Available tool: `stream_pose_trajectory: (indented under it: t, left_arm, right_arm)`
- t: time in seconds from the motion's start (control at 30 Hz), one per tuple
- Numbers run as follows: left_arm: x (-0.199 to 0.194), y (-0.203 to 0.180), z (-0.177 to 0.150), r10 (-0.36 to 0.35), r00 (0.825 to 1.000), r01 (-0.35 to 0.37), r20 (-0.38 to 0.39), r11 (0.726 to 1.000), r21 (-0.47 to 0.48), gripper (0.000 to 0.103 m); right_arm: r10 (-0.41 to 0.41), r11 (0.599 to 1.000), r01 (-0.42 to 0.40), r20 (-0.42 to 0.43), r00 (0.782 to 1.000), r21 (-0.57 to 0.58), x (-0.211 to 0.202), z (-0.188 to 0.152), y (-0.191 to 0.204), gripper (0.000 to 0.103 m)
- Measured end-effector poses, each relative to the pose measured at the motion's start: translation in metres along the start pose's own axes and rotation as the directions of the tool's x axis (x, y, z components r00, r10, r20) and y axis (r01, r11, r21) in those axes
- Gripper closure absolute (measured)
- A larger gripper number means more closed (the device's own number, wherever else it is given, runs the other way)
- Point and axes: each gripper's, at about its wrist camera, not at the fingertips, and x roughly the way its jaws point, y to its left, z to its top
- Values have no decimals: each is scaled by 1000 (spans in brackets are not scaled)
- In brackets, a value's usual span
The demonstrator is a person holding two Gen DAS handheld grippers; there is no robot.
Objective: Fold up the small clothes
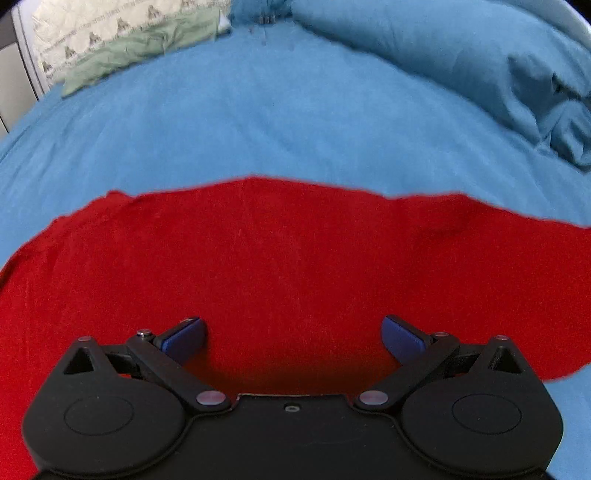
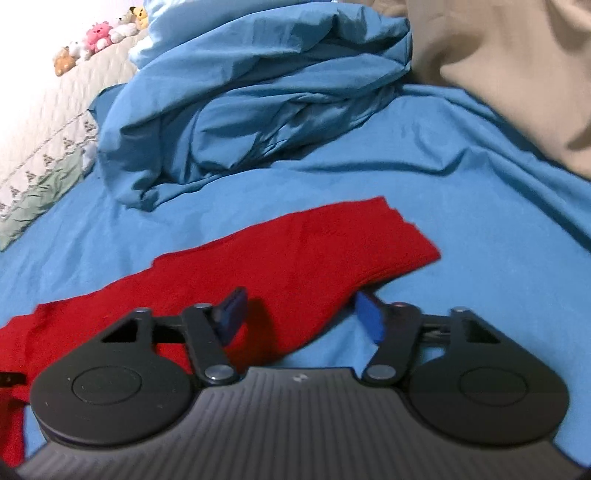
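A red garment (image 1: 280,258) lies spread flat on the blue bed sheet (image 1: 258,122). My left gripper (image 1: 293,338) hovers low over its near part, open, with only red cloth seen below the wide gap between its blue pads. In the right wrist view the same red garment (image 2: 295,254) runs from lower left to a squared end at the right. My right gripper (image 2: 301,317) sits at that piece's near edge, open. Its left pad (image 2: 232,317) is over the cloth and its right pad (image 2: 369,317) is beside the cloth's edge, over the sheet. Neither pad presses the fabric.
A bunched blue duvet (image 2: 251,110) is heaped behind the garment, and shows at the upper right as the duvet (image 1: 480,66). A beige cover (image 2: 509,74) lies at the far right. A green patterned pillow (image 1: 122,40) sits at the far left. Several plush toys (image 2: 99,35) line the headboard.
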Motion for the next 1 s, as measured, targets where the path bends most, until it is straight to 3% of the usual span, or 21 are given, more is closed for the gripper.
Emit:
stream_pose_trajectory:
  t: [0.03,0.1,0.2,0.33,0.4,0.5,0.57,0.67,0.73,0.83,0.93,1.0]
  left_arm:
    - [2,1,0,-4,1000,4,-2,1000,-1,0]
    - [4,4,0,-21,1000,21,-12,1000,-10,0]
    - [3,6,3,-34,999,35,-34,999,15,0]
    - [-5,20,13,-52,997,51,-65,999,-17,0]
    - [-20,33,11,-43,999,42,-28,999,-31,0]
    - [-48,63,8,-39,999,40,32,999,-29,0]
    - [-65,89,5,-23,997,26,68,999,-31,0]
    - [-89,131,-4,15,994,-10,107,999,-47,0]
    - [-101,158,-13,36,992,-27,122,997,-70,0]
    - [-113,197,-36,94,987,-82,127,991,-102,0]
    - [-117,222,-57,129,986,-117,105,986,-116,0]
    - [-115,238,-70,128,988,-117,88,985,-124,0]
  right_arm:
    - [-19,1000,19,10,1000,-8,2,1,1,51]
    - [-51,998,51,16,999,-22,4,3,2,65]
    - [-62,998,62,7,998,-27,5,11,4,80]
    - [4,999,-4,4,1000,-35,-9,28,26,82]
    - [77,996,-76,15,997,-48,-23,42,47,82]
    - [220,970,-215,35,975,-116,-47,62,102,82]
    - [330,935,-321,37,943,-152,-64,69,147,82]
    - [497,850,-486,2,868,-202,-86,63,228,82]
    - [591,780,-588,-55,805,-213,-90,44,280,82]
    - [666,695,-685,-163,728,-216,-83,-7,349,82]
    - [676,646,-734,-292,677,-209,-62,-70,394,82]
    - [632,635,-729,-372,680,-255,-50,-111,413,82]
